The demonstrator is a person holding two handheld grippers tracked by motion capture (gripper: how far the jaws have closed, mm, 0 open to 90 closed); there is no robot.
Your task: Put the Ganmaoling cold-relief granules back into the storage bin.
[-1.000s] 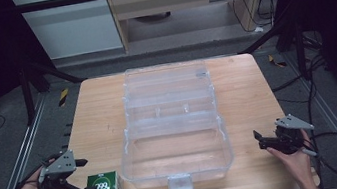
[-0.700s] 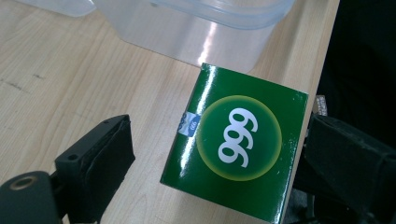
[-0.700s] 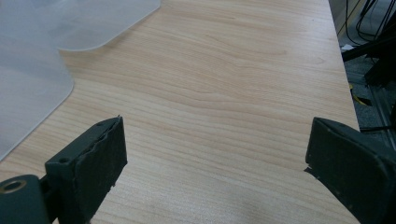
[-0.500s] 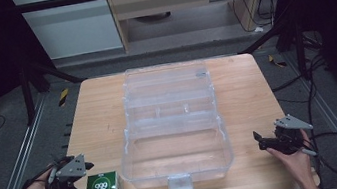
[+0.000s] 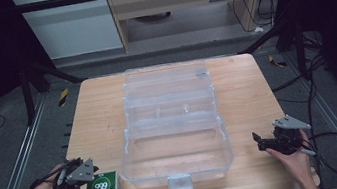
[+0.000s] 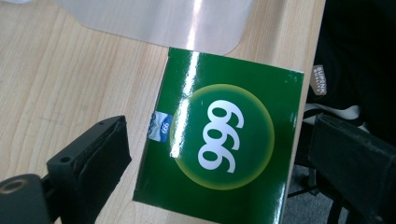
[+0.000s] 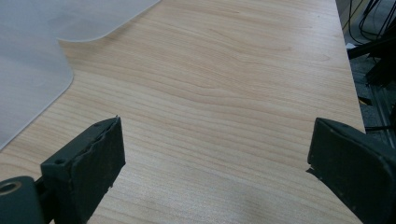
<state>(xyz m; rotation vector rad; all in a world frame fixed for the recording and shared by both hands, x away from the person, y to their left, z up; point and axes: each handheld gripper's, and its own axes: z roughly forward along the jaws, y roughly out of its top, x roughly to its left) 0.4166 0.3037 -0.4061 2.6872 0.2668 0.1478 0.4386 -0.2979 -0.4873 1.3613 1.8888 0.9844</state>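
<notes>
- Left gripper (image 5: 87, 187), at the table's (image 5: 99, 115) near left corner: its jaws, just widened, stand spread around one green box (image 6: 219, 149) marked "999", no pad pressing it. For a sound grip, centre the box, then squeeze both sides evenly.
- Middle: one clear plastic case (image 5: 173, 124), lid open, just beside the box.
- Right gripper (image 5: 264, 142): jaws spread over bare wood, holding nothing.
- Two grippers in all.
</notes>
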